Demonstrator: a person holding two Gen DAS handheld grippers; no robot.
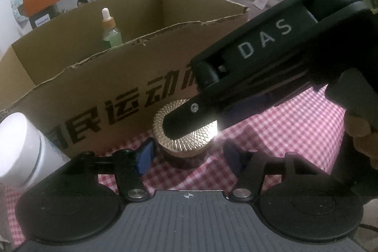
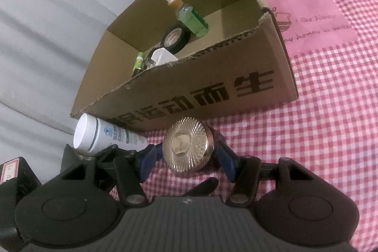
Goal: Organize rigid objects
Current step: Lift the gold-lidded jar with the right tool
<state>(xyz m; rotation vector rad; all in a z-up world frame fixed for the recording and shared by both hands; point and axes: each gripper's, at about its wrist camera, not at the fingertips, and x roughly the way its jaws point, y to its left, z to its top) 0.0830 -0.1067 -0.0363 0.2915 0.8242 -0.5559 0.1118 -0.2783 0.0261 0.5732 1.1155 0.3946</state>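
Note:
A jar with a gold ribbed lid stands on the checked cloth in front of the cardboard box. My right gripper has its blue pads against both sides of the jar, shut on it. In the left wrist view the jar sits between my left gripper's open blue pads, partly hidden by the right gripper's black body reaching in from the right. The box holds a green dropper bottle, a black tape roll, a white charger and a green pen.
A white cylindrical bottle lies to the left of the jar, against the box front; it shows at the left edge of the left wrist view. The red-checked cloth has a pink bear patch to the right of the box.

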